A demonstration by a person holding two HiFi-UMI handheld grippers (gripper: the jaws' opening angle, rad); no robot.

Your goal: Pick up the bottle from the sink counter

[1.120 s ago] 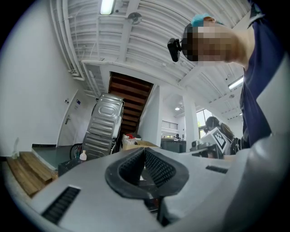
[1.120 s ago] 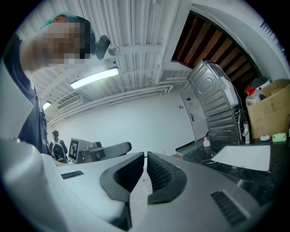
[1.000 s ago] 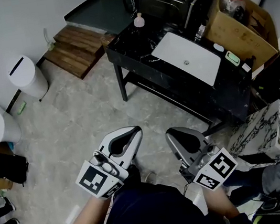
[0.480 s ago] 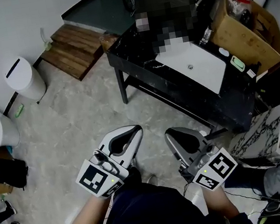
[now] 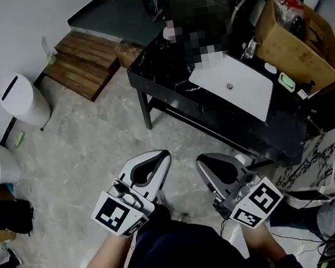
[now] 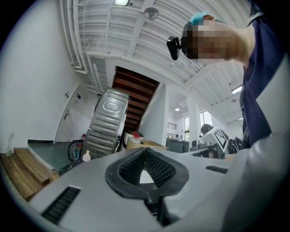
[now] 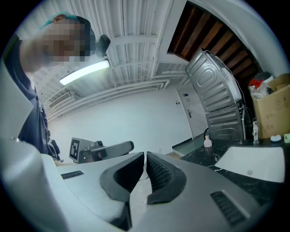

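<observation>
- The left gripper [image 5: 156,159] is held low in front of the person, its jaws pressed together with nothing between them.
- The bottle [image 5: 168,32] is seen upright and untouched at the far left corner of the sink counter [image 5: 156,68], well apart from both grippers. The pick-up is judged not yet begun, and the whole approach and grasp are left.
- The right gripper [image 5: 205,161] is closed to a thin slit and empty, so the jaws would have to be spread before any grasp.
- At the left, a white bin [image 5: 22,100] and wooden steps [image 5: 82,61] are set by the wall. Bare floor [image 5: 94,149] is left open up to the counter.
- The bottle stands close to the counter's edges, so a nudge could tip it off.
- Further right, the basin [image 5: 235,84] and a cardboard box [image 5: 295,39] crowd the counter, so the left end is judged the freer side.
</observation>
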